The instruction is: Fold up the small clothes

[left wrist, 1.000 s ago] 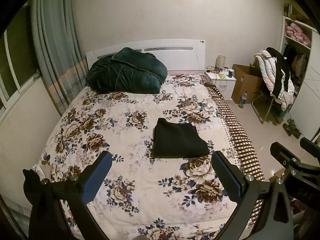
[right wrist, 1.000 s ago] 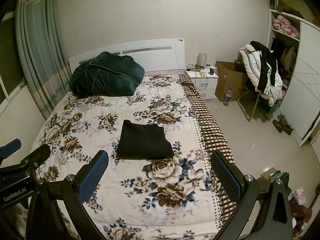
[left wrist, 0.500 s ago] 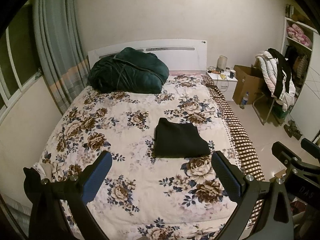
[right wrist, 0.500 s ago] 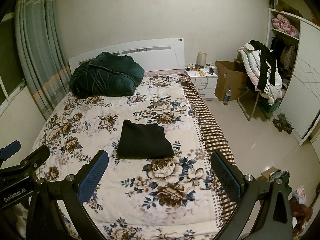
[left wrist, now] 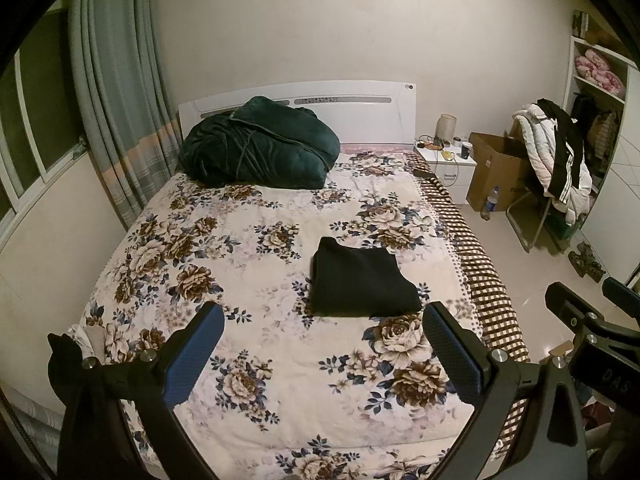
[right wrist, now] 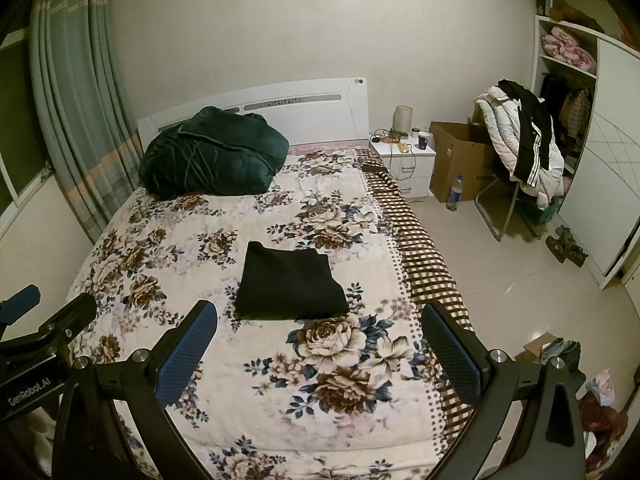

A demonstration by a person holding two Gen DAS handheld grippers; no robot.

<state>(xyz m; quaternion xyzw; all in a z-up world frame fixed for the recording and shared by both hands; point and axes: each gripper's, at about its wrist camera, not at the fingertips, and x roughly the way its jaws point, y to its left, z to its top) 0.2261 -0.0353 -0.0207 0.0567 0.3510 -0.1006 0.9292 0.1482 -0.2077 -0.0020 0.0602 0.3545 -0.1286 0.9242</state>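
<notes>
The black garment (left wrist: 362,284) lies folded into a compact rectangle on the floral bedspread (left wrist: 248,240), right of the bed's centre line and well short of the dark green bundle (left wrist: 260,144) at the far headboard.

Compared with the views from one second ago, we find almost no change. The garment keeps the same outline and the same place on the bedspread. Both cameras show only a slight shift of framing, consistent with a small drift of the hands. We judge from this that the fold on this item is complete and that no manipulation is in progress.

The left tongs (left wrist: 324,354) are spread wide with nothing between the blue pads. The right tongs (right wrist: 320,346) are likewise spread wide and empty. Both pairs hover above the near part of the bed, clear of the cloth.

In the left view the garment sits beyond the tips, closer to the right pad than to the left. In the right view it sits beyond the tips and toward the left pad. The garment therefore lies ahead of both pairs, roughly between them, and apart from each.

We see no other small clothing laid out on the bedspread.
</notes>
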